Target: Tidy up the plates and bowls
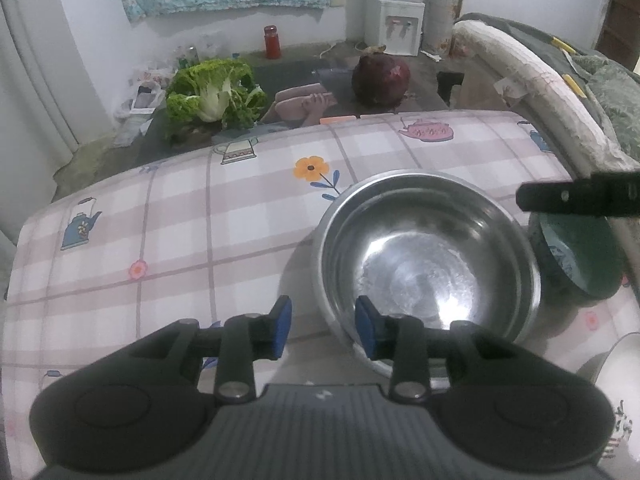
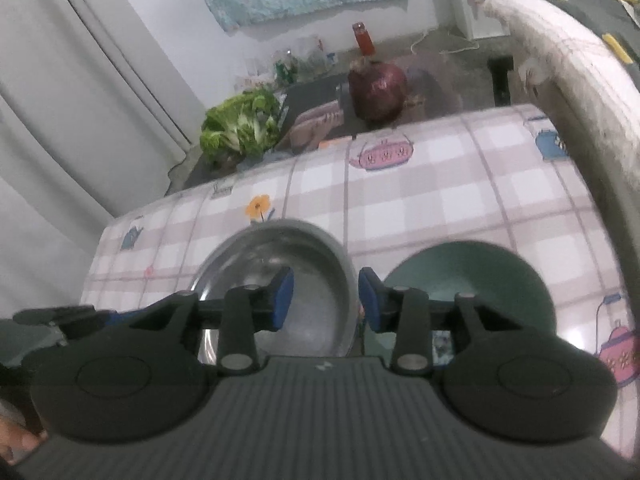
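Left gripper (image 1: 323, 328) spread moderately wide, blue pads (image 1: 282, 326) apart, nothing clamped. Straddling the near-left rim of the steel bowl (image 1: 428, 264): one pad outside on the left, the other seemingly just inside the rim; contact with the metal impossible to confirm. Steel bowl upright on the checked tablecloth (image 1: 180, 240), near the right side of the table, empty and shining inside. Just to its right, a green bowl (image 1: 580, 256), close beside or touching; hard to say which. Above the green bowl, a dark finger of the right gripper (image 1: 576, 198), reaching in from the right edge.

From the right wrist view, right gripper (image 2: 326, 299) likewise parted by a similar gap, holding nothing. Hovering near the gap between the two bowls, left pad over the steel bowl (image 2: 304, 264), right pad at the near-left rim of the green bowl (image 2: 472, 272); touching or not, unclear in the blur. Left gripper (image 2: 60, 316) glimpsed at the left edge.

Beyond the far table edge, on the floor: leafy greens (image 1: 212, 96), a dark red cabbage (image 1: 380, 78), a red bottle (image 1: 272, 42) and a water dispenser (image 1: 394, 24).
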A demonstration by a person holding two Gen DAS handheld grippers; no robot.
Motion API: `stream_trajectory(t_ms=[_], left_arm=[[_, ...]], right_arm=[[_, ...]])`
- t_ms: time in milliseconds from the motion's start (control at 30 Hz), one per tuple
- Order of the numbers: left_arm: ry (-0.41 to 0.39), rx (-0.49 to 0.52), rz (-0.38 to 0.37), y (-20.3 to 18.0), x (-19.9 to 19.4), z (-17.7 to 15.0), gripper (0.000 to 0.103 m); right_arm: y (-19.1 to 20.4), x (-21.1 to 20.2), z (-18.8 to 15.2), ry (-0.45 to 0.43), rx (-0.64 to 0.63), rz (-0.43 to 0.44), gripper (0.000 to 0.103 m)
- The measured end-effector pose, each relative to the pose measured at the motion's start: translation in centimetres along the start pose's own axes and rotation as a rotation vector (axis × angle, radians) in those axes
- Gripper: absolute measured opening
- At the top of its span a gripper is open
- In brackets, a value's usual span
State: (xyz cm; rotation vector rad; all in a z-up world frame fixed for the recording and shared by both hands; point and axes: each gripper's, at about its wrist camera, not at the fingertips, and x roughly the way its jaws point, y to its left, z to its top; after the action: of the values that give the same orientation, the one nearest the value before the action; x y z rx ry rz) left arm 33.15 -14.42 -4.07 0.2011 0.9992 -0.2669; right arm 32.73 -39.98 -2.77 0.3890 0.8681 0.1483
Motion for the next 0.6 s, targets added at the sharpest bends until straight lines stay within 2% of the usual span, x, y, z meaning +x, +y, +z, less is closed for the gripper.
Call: stream_trajectory(t_ms=[167, 367, 600], left_arm=[[-0.002, -0.012, 0.027, 0.1, 0.9, -0.2, 0.033], [-0.012, -0.046, 0.002, 1.4, 1.1, -0.4, 0.032], [-0.011, -0.095, 0.021, 4.4, 0.8, -1.2, 0.031]], right_arm=[[0.1, 1.4, 0.8, -0.007, -0.014, -0.025, 0.037], [0.9, 4.2, 0.9, 0.027, -0.044, -0.063, 0.032], [3.2, 5.4, -0.2, 0.073, -0.099, -0.010, 0.024]])
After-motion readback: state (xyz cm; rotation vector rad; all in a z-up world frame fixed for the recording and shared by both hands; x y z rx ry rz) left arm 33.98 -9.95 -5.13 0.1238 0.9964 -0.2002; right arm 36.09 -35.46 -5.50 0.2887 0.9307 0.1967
